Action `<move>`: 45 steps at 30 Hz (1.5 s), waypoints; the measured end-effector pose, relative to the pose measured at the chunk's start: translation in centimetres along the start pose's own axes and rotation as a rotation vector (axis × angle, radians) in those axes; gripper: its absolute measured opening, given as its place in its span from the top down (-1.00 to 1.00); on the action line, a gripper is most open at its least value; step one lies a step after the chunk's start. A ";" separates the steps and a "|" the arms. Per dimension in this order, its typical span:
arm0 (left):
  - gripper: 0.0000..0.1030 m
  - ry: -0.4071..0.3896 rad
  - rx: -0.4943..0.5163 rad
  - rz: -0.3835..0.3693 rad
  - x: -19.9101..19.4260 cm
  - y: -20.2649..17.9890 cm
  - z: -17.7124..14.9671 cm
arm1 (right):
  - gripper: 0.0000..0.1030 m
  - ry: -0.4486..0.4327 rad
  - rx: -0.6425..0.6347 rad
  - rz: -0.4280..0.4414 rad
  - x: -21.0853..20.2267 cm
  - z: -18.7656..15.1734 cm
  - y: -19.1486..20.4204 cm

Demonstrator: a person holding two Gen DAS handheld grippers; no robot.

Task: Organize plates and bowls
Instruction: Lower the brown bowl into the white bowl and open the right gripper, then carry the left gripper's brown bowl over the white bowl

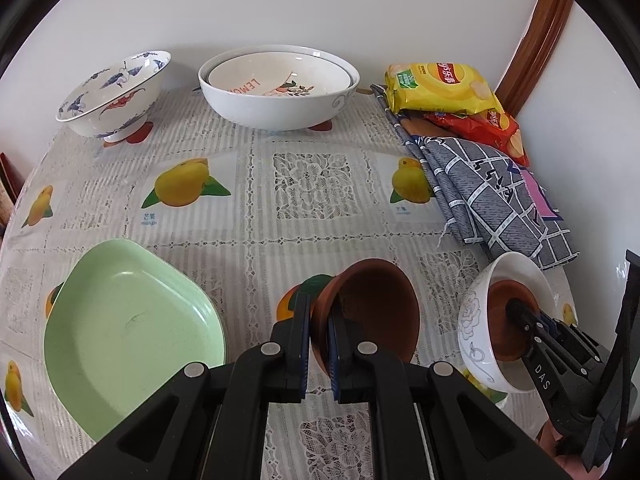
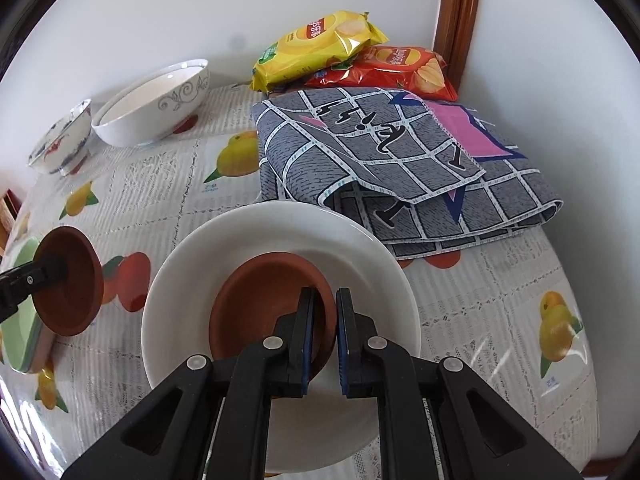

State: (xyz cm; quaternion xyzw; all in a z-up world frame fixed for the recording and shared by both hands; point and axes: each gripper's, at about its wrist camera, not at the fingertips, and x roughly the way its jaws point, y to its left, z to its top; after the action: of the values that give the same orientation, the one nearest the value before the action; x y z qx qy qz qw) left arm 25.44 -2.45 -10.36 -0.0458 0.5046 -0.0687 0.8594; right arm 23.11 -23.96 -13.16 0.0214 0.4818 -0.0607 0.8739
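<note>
Above the tabletop [image 1: 256, 208], the left tongs [image 1: 318, 312] are clenched on the rim of a brown bowl [image 1: 376, 308], tipped so its mouth faces about two o'clock. At four o'clock in the left view, the right tongs [image 2: 325, 304] pinch together the rims of a second brown bowl [image 2: 260, 292] and the white bowl [image 2: 240, 240] around it (mouth toward the camera). A far nested dish [image 1: 276, 76] reads "LEMO"; the right tongs' body shows "DAS".
</note>
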 end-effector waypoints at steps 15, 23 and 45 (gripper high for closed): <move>0.84 0.007 -0.009 -0.011 0.1 0.3 -0.1 | 0.61 0.008 -0.078 -0.068 0.5 -0.2 1.4; 0.84 -0.005 -0.001 -0.017 -0.9 0.0 -0.2 | 0.49 -0.003 -0.054 -0.044 -0.2 -0.2 1.1; 0.84 -0.068 0.103 -0.092 -4.5 -7.3 -1.0 | 0.35 -0.154 0.070 -0.022 -8.8 -2.0 -6.0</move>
State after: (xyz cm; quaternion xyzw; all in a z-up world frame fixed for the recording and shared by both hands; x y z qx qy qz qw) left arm 21.86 -8.89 -5.90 -0.0270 0.4681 -0.1324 0.8733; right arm 16.04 -28.98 -6.67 0.0418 0.4112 -0.0887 0.9063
